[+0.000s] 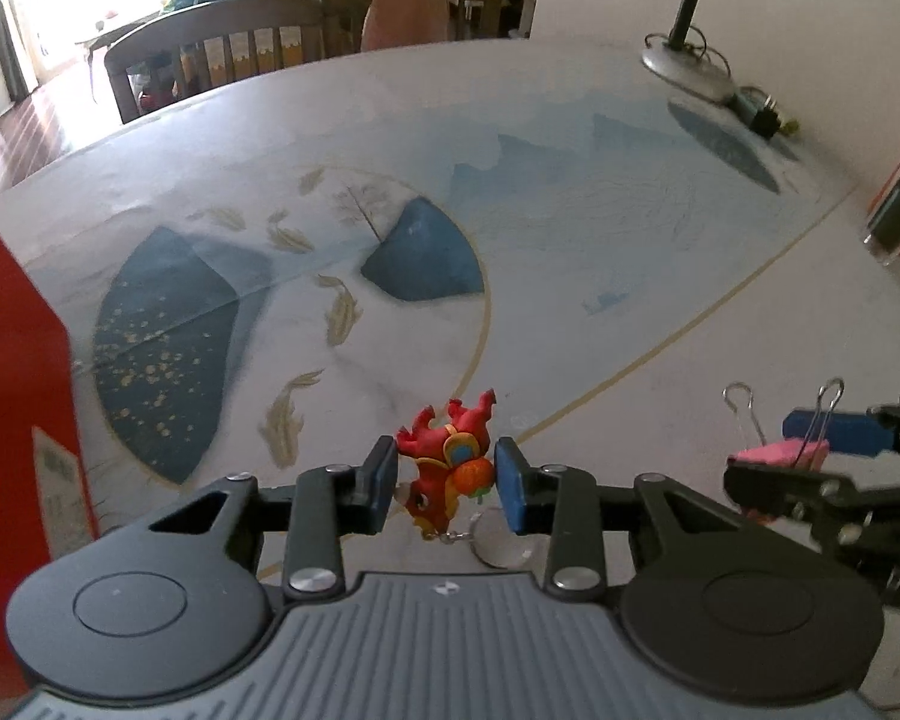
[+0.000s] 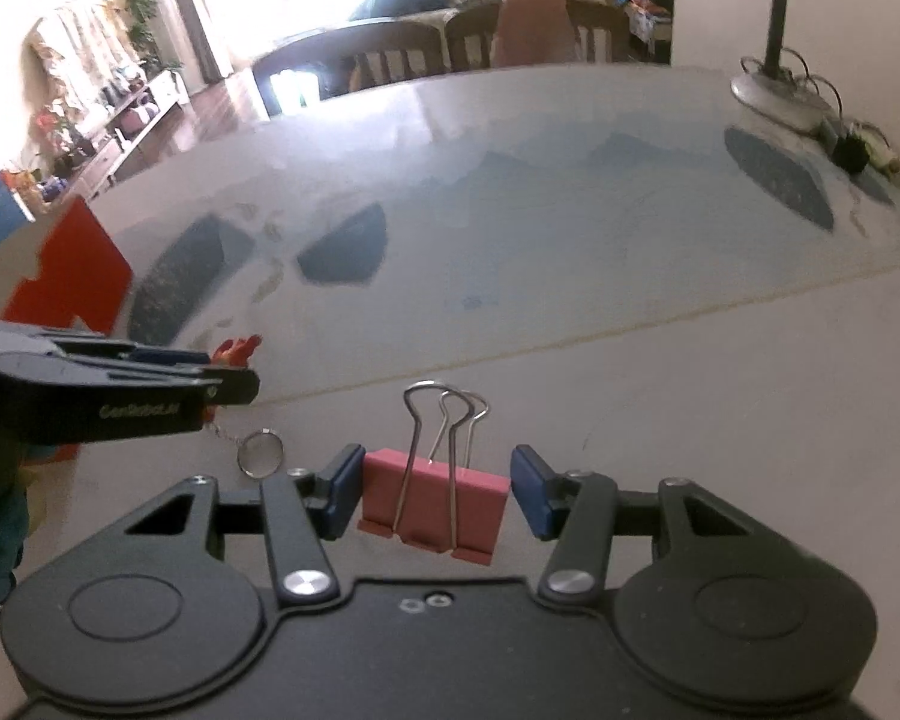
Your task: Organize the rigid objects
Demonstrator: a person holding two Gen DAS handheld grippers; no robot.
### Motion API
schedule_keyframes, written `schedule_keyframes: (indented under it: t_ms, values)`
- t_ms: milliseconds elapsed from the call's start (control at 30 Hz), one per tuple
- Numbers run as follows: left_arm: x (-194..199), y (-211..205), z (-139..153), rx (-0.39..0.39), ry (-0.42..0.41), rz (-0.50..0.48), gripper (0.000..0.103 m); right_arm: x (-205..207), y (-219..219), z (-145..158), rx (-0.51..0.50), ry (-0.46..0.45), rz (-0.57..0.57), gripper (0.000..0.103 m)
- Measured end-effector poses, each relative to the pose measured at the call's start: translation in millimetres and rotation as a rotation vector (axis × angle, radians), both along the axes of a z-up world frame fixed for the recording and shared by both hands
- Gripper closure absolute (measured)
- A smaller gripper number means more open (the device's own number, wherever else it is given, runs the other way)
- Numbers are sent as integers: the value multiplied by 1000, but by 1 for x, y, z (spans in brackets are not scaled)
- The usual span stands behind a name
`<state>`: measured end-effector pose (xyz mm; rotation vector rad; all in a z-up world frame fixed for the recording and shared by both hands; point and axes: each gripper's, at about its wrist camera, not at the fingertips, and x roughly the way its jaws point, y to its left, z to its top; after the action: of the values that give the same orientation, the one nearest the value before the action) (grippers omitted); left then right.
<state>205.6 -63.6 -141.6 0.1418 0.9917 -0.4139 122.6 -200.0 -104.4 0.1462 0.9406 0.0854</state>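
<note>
- A dining table [image 1: 570, 138] with a blue-patterned mat; a red box [image 1: 12, 372] stands at its left edge.
- The left gripper [image 1: 445, 477] clamps a red figurine keychain [image 1: 450, 468], apparently lifted.
- The right gripper [image 2: 432, 495] grasps a pink binder clip [image 2: 432, 507].
- Both are picked up; placing them remains, perhaps in the box.

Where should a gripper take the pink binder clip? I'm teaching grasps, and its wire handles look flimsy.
On the pink binder clip, grip the flat pink body, pads on its two ends, from above, as the right gripper does. The wire handles stand up thin and loose.
</note>
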Motion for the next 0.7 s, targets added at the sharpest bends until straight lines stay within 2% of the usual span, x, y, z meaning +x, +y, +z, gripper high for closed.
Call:
schedule_keyframes:
  t_ms: [267,400,533,700]
  values:
    - [-13,28,36,-55,-2,23,70,1,6,44,27,-54,68,51]
    - [-15,44,46,-56,-21,40,70,5,15,59,15,-96,95,51]
    - [-18,52,43,-72,-10,10,70,9,12,59,19,-88,72,51]
    - [-24,56,30,-82,21,20,67,6,9,50,24,-63,60,51]
